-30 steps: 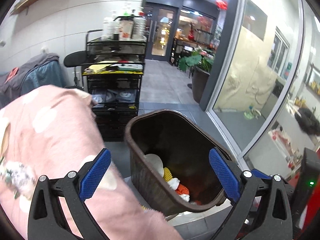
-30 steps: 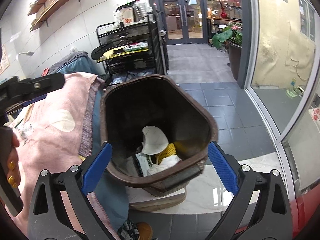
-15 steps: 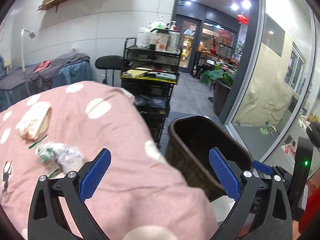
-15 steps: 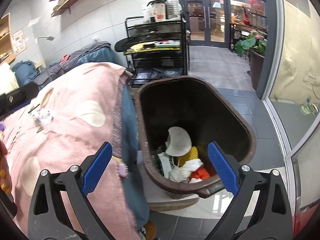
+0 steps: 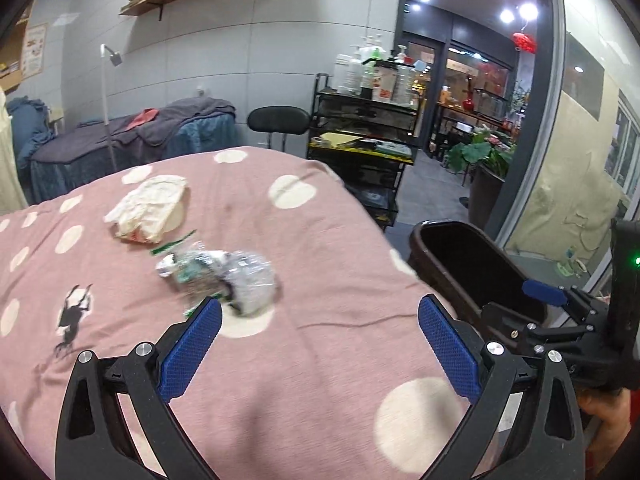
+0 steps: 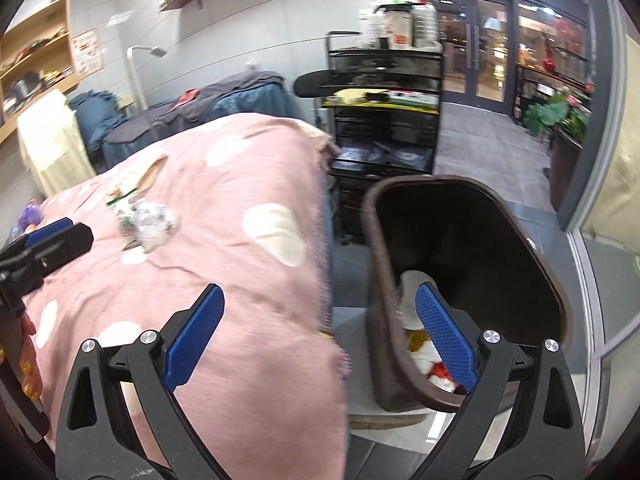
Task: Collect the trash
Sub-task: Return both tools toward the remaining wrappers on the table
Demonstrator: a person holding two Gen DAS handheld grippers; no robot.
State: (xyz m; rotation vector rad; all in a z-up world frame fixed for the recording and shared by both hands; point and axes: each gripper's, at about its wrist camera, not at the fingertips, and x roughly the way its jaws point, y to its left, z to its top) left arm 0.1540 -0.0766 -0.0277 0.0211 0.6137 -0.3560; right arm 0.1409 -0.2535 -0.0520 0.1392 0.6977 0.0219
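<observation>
Both grippers, left (image 5: 318, 336) and right (image 6: 318, 328), hang with jaws apart and empty above the pink spotted blanket (image 5: 320, 264). Crumpled wrapper (image 5: 224, 276) and paper bag (image 5: 150, 210) lie on it, print unreadable; brown bin (image 6: 472, 264) stands beside the blanket.

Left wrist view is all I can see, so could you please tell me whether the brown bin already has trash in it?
Observer: Yes. The right wrist view looks into the brown bin: white, yellow and orange scraps lie at its bottom.
Operator: Thank you. What does it stand on?
Observer: On a pale low slab, next to the edge of the pink blanket.
Operator: And is the right tool carrying anything?
Observer: No. The right tool is open and empty, with its right finger in front of the bin's mouth.
</observation>
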